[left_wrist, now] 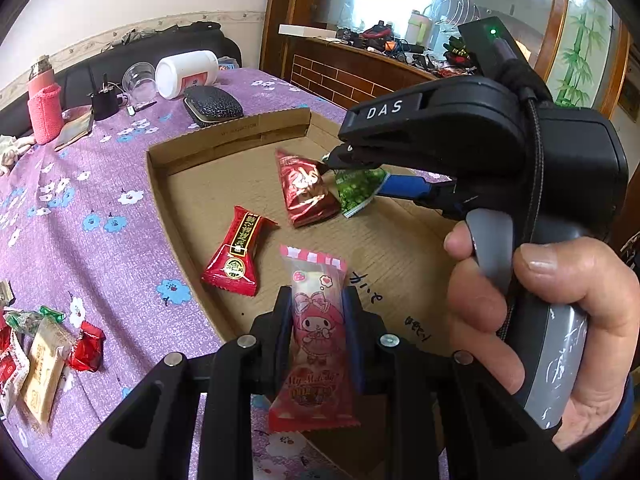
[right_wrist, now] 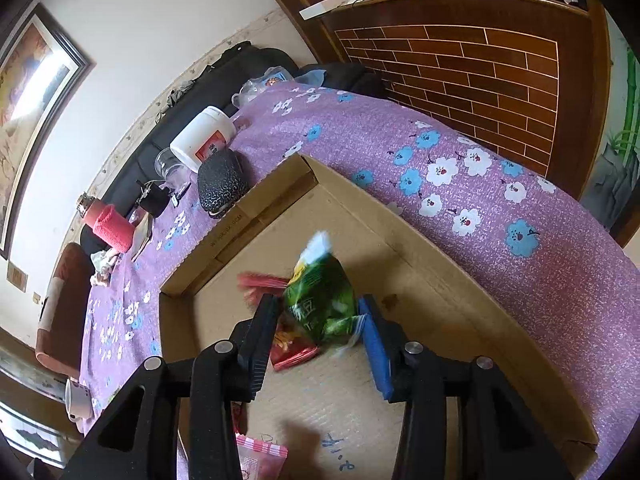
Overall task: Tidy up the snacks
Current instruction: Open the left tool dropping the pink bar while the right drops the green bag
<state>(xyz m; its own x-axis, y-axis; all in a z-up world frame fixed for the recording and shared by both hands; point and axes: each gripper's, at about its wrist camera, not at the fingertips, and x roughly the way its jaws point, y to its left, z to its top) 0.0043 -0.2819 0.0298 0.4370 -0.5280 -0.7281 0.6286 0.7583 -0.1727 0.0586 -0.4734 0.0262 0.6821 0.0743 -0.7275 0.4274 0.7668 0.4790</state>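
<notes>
Left gripper (left_wrist: 318, 330) clamped on one pink snack packet (left_wrist: 316, 344); right gripper (right_wrist: 322, 320) spread around one green packet (right_wrist: 322, 304), contact unclear.

Cardboard tray (left_wrist: 224, 144) holds two red packets (left_wrist: 236, 252) plus the green one. Several more lie on the tabletop (left_wrist: 100, 208). Right hand (left_wrist: 532, 316) grips the handle, fingers pointing into the tray.

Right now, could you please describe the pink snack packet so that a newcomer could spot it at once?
Start at the shallow cardboard tray on the purple flowered tablecloth. Over its near edge, the left gripper is shut on the pink snack packet, which stands upright between the fingers. Unlike the red packets lying in the tray, it is pale pink with a cartoon bunny girl.
</notes>
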